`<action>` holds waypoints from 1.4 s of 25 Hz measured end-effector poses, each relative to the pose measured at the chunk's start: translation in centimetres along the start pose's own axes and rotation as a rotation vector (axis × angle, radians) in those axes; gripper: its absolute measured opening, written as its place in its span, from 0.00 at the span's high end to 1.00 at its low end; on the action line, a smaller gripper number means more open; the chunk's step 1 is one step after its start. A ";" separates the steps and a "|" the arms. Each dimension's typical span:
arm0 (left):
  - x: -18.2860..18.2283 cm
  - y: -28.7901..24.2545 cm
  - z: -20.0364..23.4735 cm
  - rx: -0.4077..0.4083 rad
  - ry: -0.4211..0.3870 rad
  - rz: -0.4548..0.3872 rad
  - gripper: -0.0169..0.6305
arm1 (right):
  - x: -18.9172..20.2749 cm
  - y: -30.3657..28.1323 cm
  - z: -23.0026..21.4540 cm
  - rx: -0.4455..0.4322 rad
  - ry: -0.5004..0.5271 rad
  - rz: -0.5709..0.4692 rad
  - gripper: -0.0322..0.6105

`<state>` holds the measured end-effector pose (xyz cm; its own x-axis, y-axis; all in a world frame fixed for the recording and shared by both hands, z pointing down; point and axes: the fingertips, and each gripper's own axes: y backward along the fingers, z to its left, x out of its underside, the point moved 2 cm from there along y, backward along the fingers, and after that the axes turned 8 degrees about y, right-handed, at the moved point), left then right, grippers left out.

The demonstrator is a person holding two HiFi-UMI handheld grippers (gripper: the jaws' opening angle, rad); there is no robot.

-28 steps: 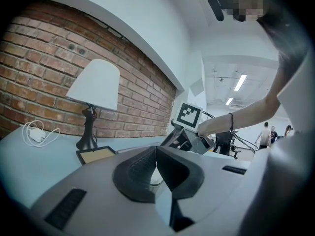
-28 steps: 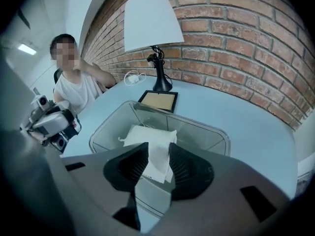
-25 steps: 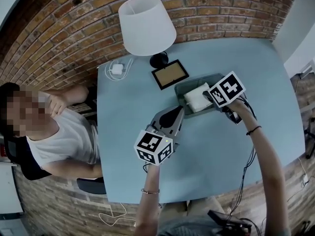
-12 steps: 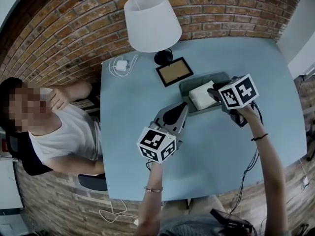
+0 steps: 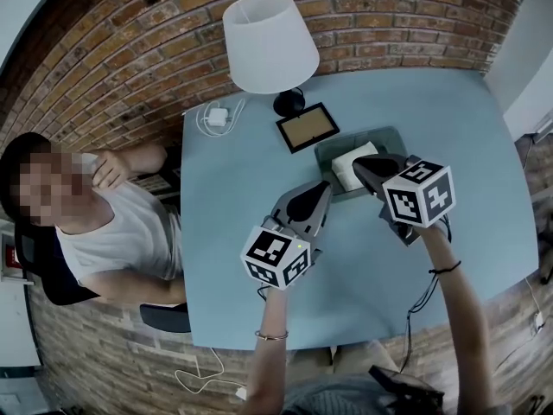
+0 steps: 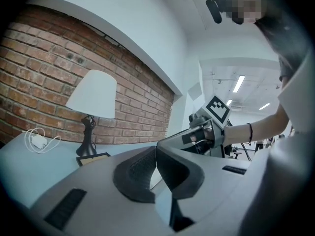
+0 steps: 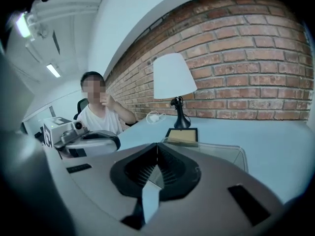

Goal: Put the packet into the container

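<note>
The white packet (image 5: 348, 164) lies inside the clear container (image 5: 321, 157) on the blue table. My right gripper (image 5: 359, 162) hangs just over the container's near side with its tips beside the packet. Its jaws are shut with nothing between them, as the right gripper view (image 7: 157, 144) shows. That view also shows the container's clear rim (image 7: 237, 154), while the jaws hide the packet. My left gripper (image 5: 325, 188) is shut and empty, held left of the container and pointing at it. In the left gripper view its jaws (image 6: 156, 149) meet, with the right gripper (image 6: 206, 131) beyond them.
A white-shaded lamp (image 5: 269, 43) and a small picture frame (image 5: 307, 127) stand behind the container. A white charger with cable (image 5: 215, 117) lies at the table's far left corner. A person in a white shirt (image 5: 91, 232) sits at the left side of the table (image 5: 233, 197).
My right gripper has drawn back from over the packet towards me, and its jaws have closed. The packet stays in the container. The left gripper has barely moved.
</note>
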<state>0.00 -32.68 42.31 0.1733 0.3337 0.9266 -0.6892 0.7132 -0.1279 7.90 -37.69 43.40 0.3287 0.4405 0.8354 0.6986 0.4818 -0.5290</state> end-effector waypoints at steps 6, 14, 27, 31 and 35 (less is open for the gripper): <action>-1.2 1.5 -1.7 -0.001 -0.025 -0.020 0.96 | -1.1 2.6 3.7 -0.029 0.023 -0.169 0.93; -2.3 3.8 -5.7 0.021 -0.106 -0.021 0.96 | -1.6 6.3 8.1 -0.045 0.076 -0.293 0.93; -2.3 6.6 -11.7 0.075 -0.169 -0.032 0.96 | -0.5 12.0 12.2 -0.058 0.141 -0.384 0.93; -1.9 7.1 -12.6 0.081 -0.182 -0.032 0.96 | 0.3 12.8 12.7 -0.056 0.146 -0.396 0.93; -2.0 7.4 -13.1 0.085 -0.186 -0.048 0.96 | 0.6 13.4 13.0 -0.055 0.154 -0.417 0.93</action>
<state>3.79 -19.99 34.86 0.0797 0.1757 0.9812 -0.7417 0.6681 -0.0594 9.18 -21.18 34.87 0.0997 0.0971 0.9903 0.8231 0.5512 -0.1369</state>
